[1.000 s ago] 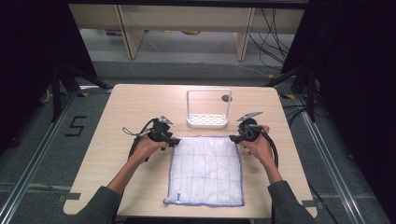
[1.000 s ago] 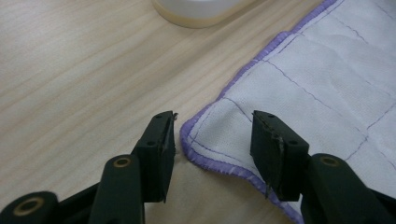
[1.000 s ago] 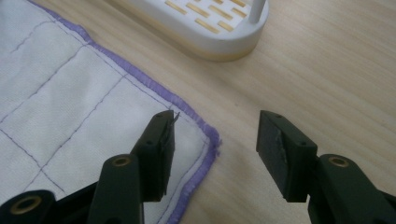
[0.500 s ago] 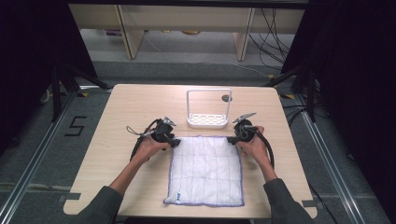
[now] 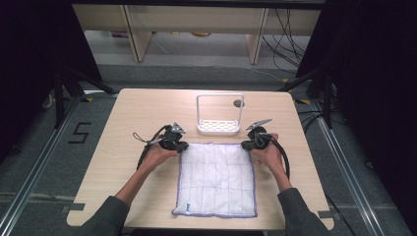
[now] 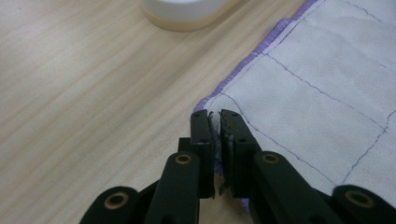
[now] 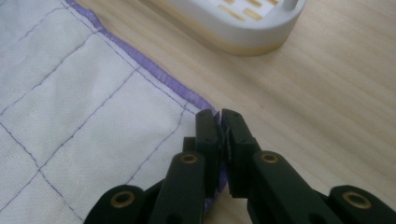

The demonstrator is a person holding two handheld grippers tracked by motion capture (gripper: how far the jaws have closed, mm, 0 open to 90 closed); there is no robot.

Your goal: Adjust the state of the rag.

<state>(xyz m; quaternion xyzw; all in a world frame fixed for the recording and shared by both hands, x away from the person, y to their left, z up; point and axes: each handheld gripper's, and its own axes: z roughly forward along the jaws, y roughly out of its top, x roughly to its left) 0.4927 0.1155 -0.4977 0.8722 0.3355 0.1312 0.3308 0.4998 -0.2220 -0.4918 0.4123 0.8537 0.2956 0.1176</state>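
Observation:
A white quilted cloth [image 5: 216, 179] with a purple hem lies flat on the wooden table [image 5: 133, 113]. My left gripper [image 5: 181, 146] sits at the cloth's far left corner; its jaws have just closed, pinching the cloth's [image 6: 317, 88] corner between the pads of the left gripper [image 6: 216, 121]. My right gripper [image 5: 248, 144] is at the far right corner and has likewise just closed. There the jaws of the right gripper [image 7: 218, 119] nip the hemmed corner of the cloth [image 7: 84, 107].
A white slotted dish rack [image 5: 219, 118] with an upright frame stands just beyond the cloth's far edge. Its rim [image 7: 243, 28] lies close ahead of the right gripper, and its base [image 6: 184, 11] ahead of the left. Bare tabletop flanks the cloth.
Both grippers have crept inward onto the cloth's two far corners and their jaws have closed on them. The cloth itself lies as before.

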